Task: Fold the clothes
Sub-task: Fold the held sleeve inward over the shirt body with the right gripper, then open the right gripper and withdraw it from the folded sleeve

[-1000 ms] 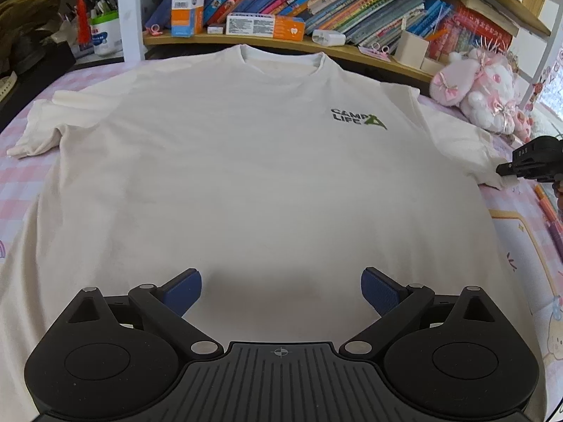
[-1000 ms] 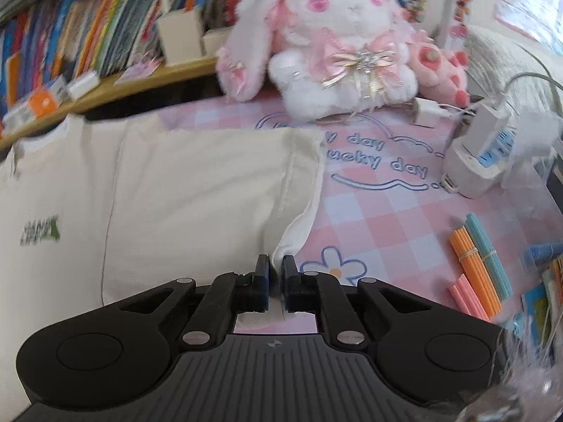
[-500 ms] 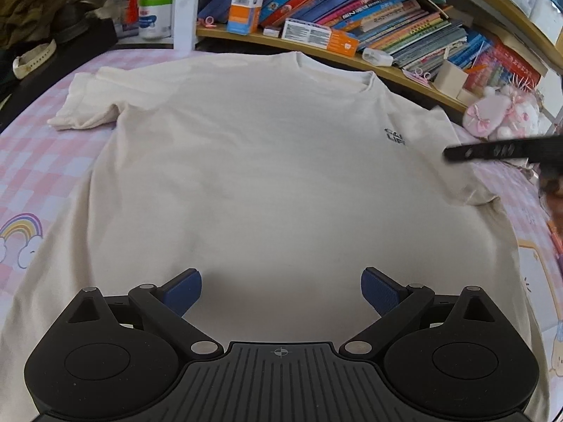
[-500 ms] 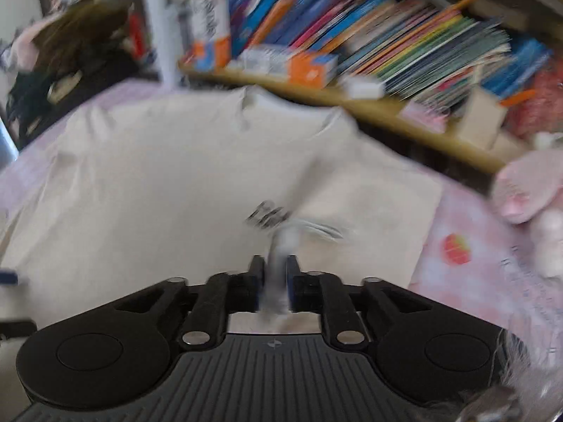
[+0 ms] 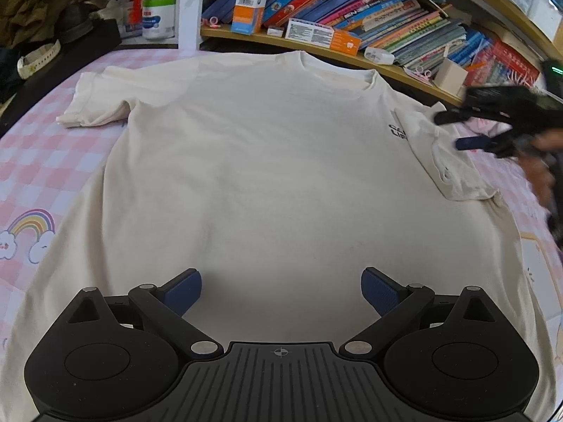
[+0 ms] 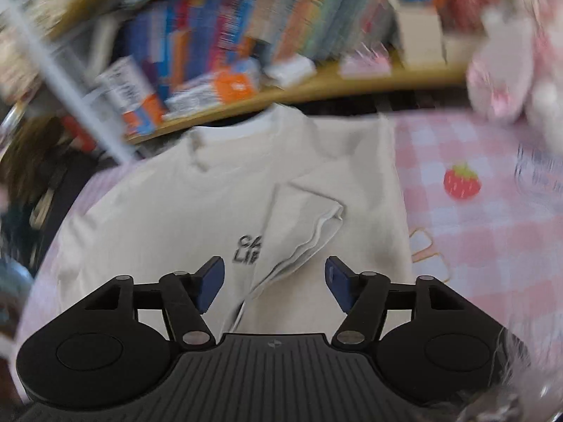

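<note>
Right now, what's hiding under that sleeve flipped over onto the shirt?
The folded sleeve lies on the T-shirt's chest and covers part of the printed logo: only its first letters show. The rest of the print is hidden beneath the sleeve.

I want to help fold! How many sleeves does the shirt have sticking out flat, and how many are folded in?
2 sleeves: one sleeve lies flat out on the shirt's left side; the other sleeve is folded in over the chest print, beside the open right gripper.

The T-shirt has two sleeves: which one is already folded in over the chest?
The sleeve by the printed logo: it lies folded over the T-shirt, half covering the logo. The other sleeve lies spread outward.
</note>
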Tool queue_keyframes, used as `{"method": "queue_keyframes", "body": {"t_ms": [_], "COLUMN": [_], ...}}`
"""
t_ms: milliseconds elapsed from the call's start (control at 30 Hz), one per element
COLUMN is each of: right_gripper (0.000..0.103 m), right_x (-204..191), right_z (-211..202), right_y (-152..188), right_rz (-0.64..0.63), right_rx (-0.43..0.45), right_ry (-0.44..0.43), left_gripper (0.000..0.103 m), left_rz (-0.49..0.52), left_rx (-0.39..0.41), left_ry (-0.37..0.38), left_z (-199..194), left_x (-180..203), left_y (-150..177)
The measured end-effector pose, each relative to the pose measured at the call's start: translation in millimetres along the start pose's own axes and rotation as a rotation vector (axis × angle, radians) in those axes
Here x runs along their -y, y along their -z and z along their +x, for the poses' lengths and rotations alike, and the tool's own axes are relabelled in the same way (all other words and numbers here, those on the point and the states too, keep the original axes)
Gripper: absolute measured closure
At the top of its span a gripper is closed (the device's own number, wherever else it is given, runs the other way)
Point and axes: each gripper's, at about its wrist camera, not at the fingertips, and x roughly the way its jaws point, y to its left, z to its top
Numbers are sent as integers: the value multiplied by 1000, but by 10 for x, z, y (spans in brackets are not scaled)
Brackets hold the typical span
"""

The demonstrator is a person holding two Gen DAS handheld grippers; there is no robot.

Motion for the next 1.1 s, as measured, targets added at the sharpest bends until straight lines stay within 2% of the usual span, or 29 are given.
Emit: {"method": "queue_keyframes", "body": {"t_ms": [67, 133, 167, 200, 233, 267, 300, 333, 367, 500, 567, 633, 700, 800, 933, 1033, 1067, 1100], "right_gripper": [41, 41, 41, 40, 41, 49, 50, 47, 40, 41, 43, 45, 48, 54, 56, 62, 69, 92], "right_x": [23, -34, -111, -202, -314, -395, -443, -492, -509, -427, -290, -76, 140, 347, 469, 543, 583, 641], "right_z": [192, 307, 343, 353, 342, 289, 191, 93, 12, -240, -358, -416, -409, -248, 46, 275, 317, 327], "right_y": [-70, -104, -112, -97, -69, -34, 9, 52, 101, 328, 420, 398, 291, 14, -369, -560, -605, -634], "right_rz": [70, 105, 87, 47, -7, -45, -67, -88, -109, -192, -229, -199, -135, -79, -41, 3, 27, 60], "right_rx": [-4, 43, 73, 83, 77, 85, 108, 131, 140, 127, 166, 185, 175, 139, 116, 94, 95, 105], "right_ry": [50, 112, 113, 40, -89, -193, -271, -348, -370, -197, -53, 66, 130, 169, 163, 150, 149, 150], "left_gripper": [4, 4, 4, 4, 4, 4, 4, 4, 4, 4, 4, 4, 4, 4, 4, 4, 4, 4], "left_rz": [9, 7, 3, -3, -8, -11, -12, -14, -14, -5, 0, 3, 11, 44, 76, 58, 44, 29], "left_rx": [3, 2, -1, -4, -6, -2, 2, 8, 12, 18, 21, 11, 0, -7, -5, -10, -12, -14], "left_ry": [-9, -18, -20, -22, -24, -25, -25, -23, -20, 1, 13, 23, 28, 27, -4, -41, -54, -66], "left_z": [-32, -56, -58, -57, -57, -58, -57, -57, -54, -17, -4, 25, 53, 39, -41, -105, -124, -142], "left_x": [0, -13, -25, -36, -45, -49, -49, -45, -38, 19, 48, 81, 130, 224, 282, 231, 198, 163], "left_y": [9, 20, 21, 15, 9, -2, -16, -26, -35, -65, -70, -70, -70, -45, 14, 50, 59, 66]}}
